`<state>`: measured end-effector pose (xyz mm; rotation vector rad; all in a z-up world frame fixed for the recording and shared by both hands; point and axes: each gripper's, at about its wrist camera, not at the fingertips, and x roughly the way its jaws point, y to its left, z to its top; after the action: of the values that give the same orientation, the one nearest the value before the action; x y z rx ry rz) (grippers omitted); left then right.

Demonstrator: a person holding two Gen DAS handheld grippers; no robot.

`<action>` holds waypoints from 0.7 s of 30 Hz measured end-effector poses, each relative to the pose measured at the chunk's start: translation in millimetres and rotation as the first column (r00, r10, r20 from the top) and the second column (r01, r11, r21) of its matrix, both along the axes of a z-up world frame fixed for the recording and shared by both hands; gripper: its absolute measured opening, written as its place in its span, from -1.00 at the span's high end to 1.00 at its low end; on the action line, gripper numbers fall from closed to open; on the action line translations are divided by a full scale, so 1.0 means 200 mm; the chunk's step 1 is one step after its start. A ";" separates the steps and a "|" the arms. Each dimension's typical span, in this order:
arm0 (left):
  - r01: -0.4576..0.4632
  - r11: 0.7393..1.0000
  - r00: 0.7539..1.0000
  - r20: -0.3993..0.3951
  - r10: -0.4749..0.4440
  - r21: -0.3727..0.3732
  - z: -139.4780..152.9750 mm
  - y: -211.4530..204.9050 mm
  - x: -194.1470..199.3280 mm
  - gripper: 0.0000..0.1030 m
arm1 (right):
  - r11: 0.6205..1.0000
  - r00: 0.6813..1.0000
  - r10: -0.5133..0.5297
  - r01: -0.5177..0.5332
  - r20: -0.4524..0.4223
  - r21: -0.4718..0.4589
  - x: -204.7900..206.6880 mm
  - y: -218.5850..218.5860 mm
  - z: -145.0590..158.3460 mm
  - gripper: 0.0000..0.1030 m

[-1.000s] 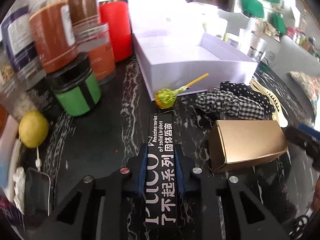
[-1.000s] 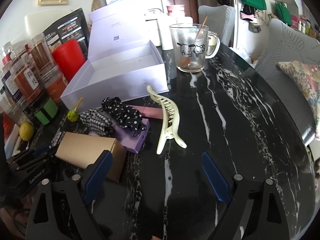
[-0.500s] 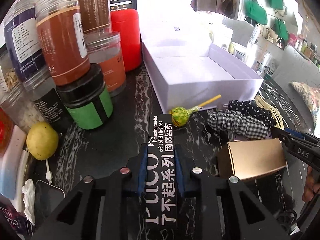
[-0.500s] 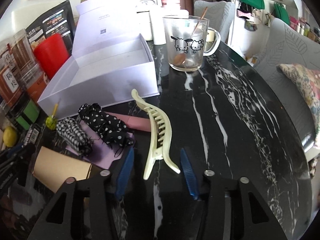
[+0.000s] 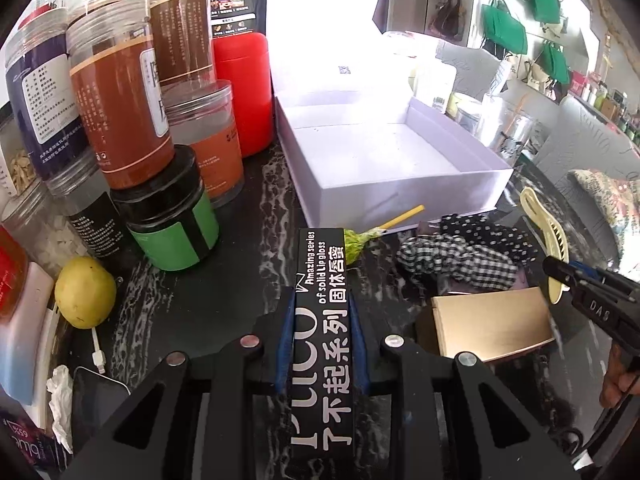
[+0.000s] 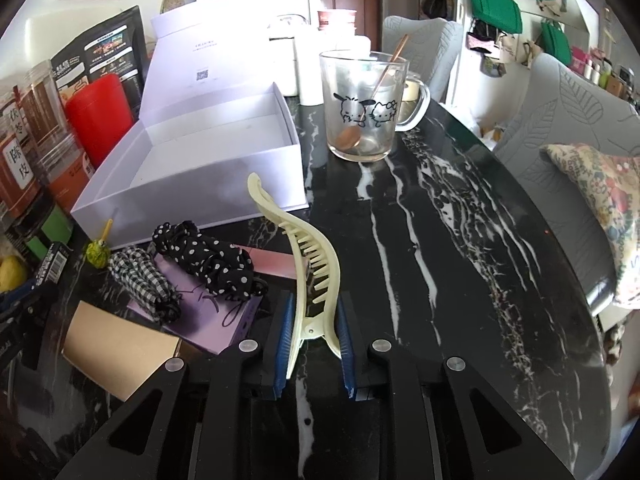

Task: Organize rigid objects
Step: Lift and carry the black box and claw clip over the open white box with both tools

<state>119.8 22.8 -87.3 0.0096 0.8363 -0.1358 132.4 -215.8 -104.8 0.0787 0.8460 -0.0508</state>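
Observation:
My left gripper (image 5: pixel 321 312) is shut on a long black lip-gloss box (image 5: pixel 322 320) with white lettering, held above the dark marble table, short of the open white box (image 5: pixel 384 160). My right gripper (image 6: pixel 313 320) is shut on the handle end of a cream hair claw clip (image 6: pixel 310 256), which points toward the white box (image 6: pixel 192 168). The clip also shows in the left wrist view (image 5: pixel 546 232). A gold box (image 6: pixel 116 356), a purple box (image 6: pixel 204 316), a pink bar (image 6: pixel 272 264), two scrunchies (image 6: pixel 208 260) and a green lollipop (image 6: pixel 98 250) lie between the grippers.
Jars and canisters (image 5: pixel 120 120) crowd the left, with a red canister (image 5: pixel 242 92), a green-labelled jar (image 5: pixel 172 220) and a lemon (image 5: pixel 84 292). A phone (image 5: pixel 96 408) lies front left. A glass mug with a spoon (image 6: pixel 364 108) stands behind the clip. The table edge (image 6: pixel 568 240) curves right.
My right gripper moved forward and shut on the hair clip. My left gripper rose and drew back with the black box, so the lollipop is now partly hidden behind it.

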 end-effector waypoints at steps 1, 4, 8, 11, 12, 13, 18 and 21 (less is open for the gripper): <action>0.000 1.000 1.000 0.006 0.000 0.002 0.01 -0.01 -0.01 0.51 | 1.000 1.000 -0.002 0.002 0.001 0.002 -0.02 -0.01 0.01 0.60; 0.005 1.000 0.999 0.033 -0.005 0.018 0.05 -0.03 -0.04 0.51 | 1.000 1.000 -0.005 0.005 0.009 0.000 -0.05 -0.01 0.03 0.60; 0.025 1.000 0.999 0.041 -0.025 0.003 0.09 -0.06 -0.05 0.51 | 1.000 1.000 -0.004 0.004 0.030 0.002 -0.12 -0.02 0.07 0.60; 0.044 0.999 0.998 0.043 -0.044 -0.008 0.12 -0.08 -0.06 0.51 | 1.000 0.999 0.004 -0.003 0.045 -0.001 -0.17 0.00 0.11 0.60; 0.051 0.999 0.998 0.046 -0.050 -0.013 0.14 -0.08 -0.06 0.51 | 1.000 0.999 0.009 -0.009 0.049 0.000 -0.18 0.00 0.12 0.60; 0.058 0.998 0.997 0.049 -0.057 -0.017 0.16 -0.09 -0.07 0.51 | 1.000 0.999 0.013 -0.013 0.051 0.002 -0.18 0.01 0.13 0.60; 0.081 0.996 0.993 0.086 -0.078 -0.033 0.27 -0.12 -0.09 0.51 | 0.999 0.996 0.045 -0.045 0.079 0.004 -0.21 0.04 0.21 0.60; 0.084 0.996 0.991 0.108 -0.080 -0.029 0.32 -0.13 -0.09 0.51 | 0.998 0.993 0.065 -0.065 0.097 0.002 -0.22 0.06 0.26 0.60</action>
<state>102.2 -3.0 -22.3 0.0197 0.7272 -0.2246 87.8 -203.8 -53.8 0.0577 0.7509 0.0164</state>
